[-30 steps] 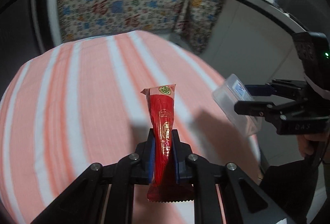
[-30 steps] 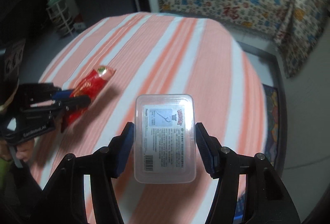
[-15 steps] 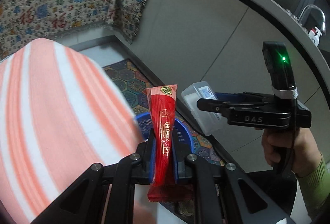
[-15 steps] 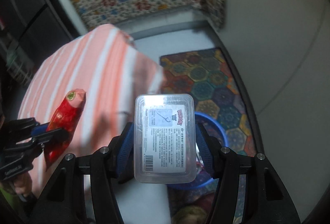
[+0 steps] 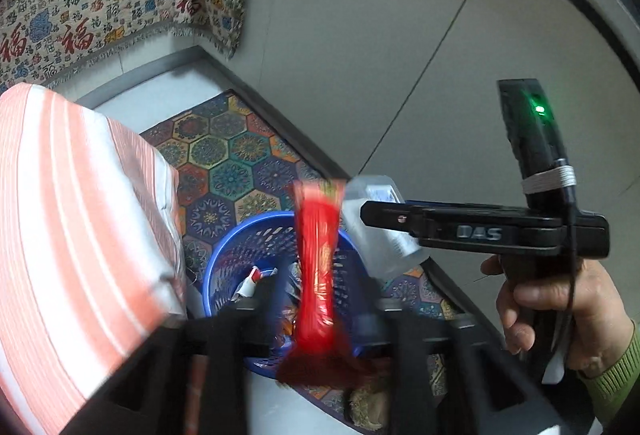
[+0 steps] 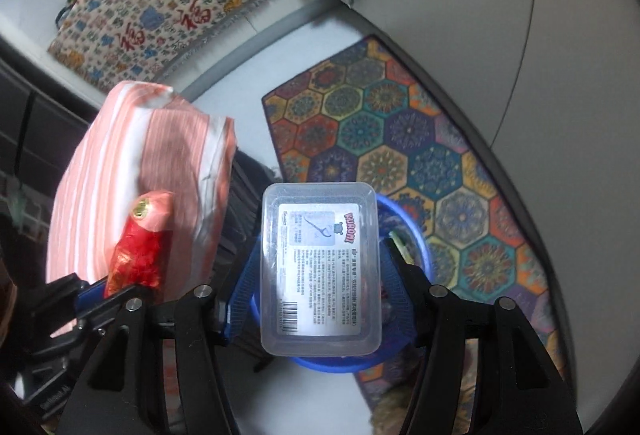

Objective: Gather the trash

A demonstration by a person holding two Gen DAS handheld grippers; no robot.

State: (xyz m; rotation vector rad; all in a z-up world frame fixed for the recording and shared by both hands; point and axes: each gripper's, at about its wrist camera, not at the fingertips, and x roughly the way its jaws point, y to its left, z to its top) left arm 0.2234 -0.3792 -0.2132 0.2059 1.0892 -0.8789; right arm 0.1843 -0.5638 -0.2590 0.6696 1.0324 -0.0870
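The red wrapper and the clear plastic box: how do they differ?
The red wrapper is opaque, crinkly and slim; the box is see-through, rigid, wide and labelled. The wrapper stands between the left gripper's jaws, the box between the right gripper's, and fills that gap far more. Both sets of jaws are opening, and both items hang over the blue basket, which already holds trash.

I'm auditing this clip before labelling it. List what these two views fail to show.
- Left wrist view: red snack wrapper is motion-blurred; its print is unreadable.
- Both views: blue perforated plastic basket is partly covered, by the wrapper here and by the clear plastic lidded box in the right wrist view; its contents are unclear.
- Box label text: too small.
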